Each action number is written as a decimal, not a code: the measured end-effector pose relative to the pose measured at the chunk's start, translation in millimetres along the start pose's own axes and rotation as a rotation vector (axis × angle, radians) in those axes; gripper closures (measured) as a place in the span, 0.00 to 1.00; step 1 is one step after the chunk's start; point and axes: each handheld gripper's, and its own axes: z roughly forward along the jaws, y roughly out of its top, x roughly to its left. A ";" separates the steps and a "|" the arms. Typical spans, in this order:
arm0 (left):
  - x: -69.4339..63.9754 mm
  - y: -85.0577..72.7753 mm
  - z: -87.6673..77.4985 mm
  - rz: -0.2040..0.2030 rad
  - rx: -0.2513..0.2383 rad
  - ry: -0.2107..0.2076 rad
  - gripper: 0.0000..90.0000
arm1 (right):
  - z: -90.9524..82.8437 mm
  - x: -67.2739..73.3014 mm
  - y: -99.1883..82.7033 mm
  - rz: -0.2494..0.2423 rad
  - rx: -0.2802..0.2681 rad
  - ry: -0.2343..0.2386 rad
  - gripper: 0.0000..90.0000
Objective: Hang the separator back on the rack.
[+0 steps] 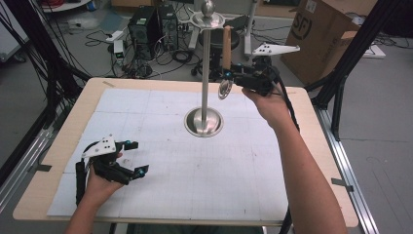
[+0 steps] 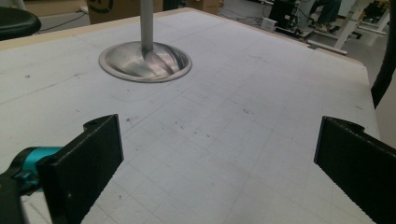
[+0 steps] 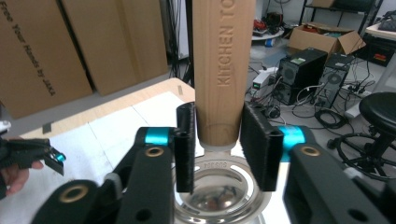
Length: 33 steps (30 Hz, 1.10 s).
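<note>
A steel stand rises from a round base (image 1: 203,122) (image 2: 144,60) in the middle of the white mat, with a pole and a ball-topped disc (image 1: 208,18). Just right of the pole a utensil stands upright, wooden handle (image 1: 226,46) (image 3: 223,70) up and round metal head (image 1: 224,89) (image 3: 219,186) down. My right gripper (image 1: 229,77) (image 3: 218,140) is raised beside the pole, and its pads lie against both sides of the handle's lower end. My left gripper (image 1: 139,157) (image 2: 219,158) rests low at the mat's near left with its jaws wide apart and nothing between them.
The wooden table edge (image 1: 58,146) frames the mat. Behind the table are computer towers (image 1: 153,27) and cables on the floor, a cardboard box (image 1: 324,34) at the back right and black frame posts (image 1: 350,53) on both sides.
</note>
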 end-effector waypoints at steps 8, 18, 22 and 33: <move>-0.2 -0.1 0.5 0.002 0.006 -0.002 0.02 | -11.5 -1.9 -0.3 -0.003 -0.011 -0.016 0.65; -0.7 -0.2 1.3 0.000 0.007 -0.006 0.02 | -21.4 2.4 -7.2 -0.031 -0.002 0.008 0.63; -0.9 0.0 1.1 0.002 0.007 -0.008 0.02 | -26.4 3.5 -8.7 -0.036 -0.005 0.010 0.62; -1.0 -0.1 1.5 0.002 0.010 -0.009 0.02 | -34.3 7.6 -20.0 -0.063 0.010 0.029 0.59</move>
